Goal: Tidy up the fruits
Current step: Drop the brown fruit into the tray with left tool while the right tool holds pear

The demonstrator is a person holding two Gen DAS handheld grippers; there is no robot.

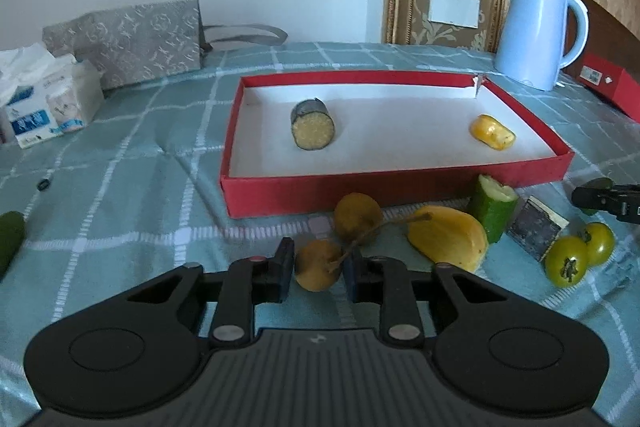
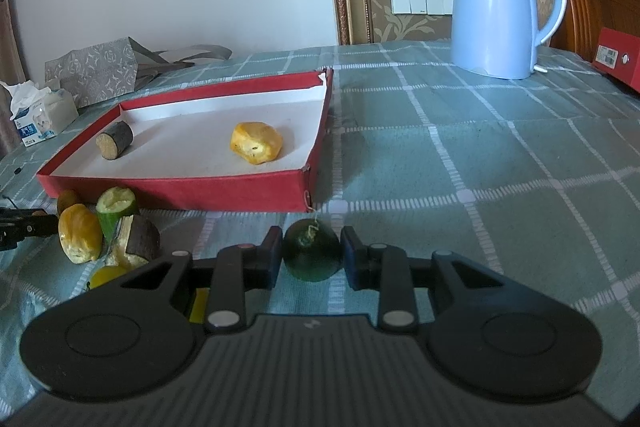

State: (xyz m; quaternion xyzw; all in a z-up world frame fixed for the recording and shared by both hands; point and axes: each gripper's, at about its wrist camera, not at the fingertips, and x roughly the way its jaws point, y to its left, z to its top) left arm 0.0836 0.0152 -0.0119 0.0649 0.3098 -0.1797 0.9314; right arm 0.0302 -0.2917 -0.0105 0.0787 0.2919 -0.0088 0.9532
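Observation:
My left gripper [image 1: 320, 257] is shut on a small brownish-yellow round fruit [image 1: 316, 273], joined by a stem to a twin fruit [image 1: 357, 217] on the cloth. My right gripper [image 2: 311, 241] is shut on a dark green round fruit [image 2: 312, 253] just before the red tray [image 2: 180, 189]. The white-lined tray [image 1: 320, 193] holds a dark cylinder piece [image 1: 313, 125] and a yellow chunk [image 1: 492, 132]. In front of the tray lie a yellow piece [image 1: 448, 237], a cucumber stub [image 1: 494, 207], a dark wedge [image 1: 534, 229] and two green tomatoes [image 1: 568, 265].
A blue kettle [image 2: 500, 3] stands behind the tray on the right, with a red box [image 2: 616, 59] beyond it. A tissue pack [image 1: 48, 99] and a patterned bag [image 1: 132, 39] sit at the back left. A green item [image 1: 10, 235] lies at the left edge.

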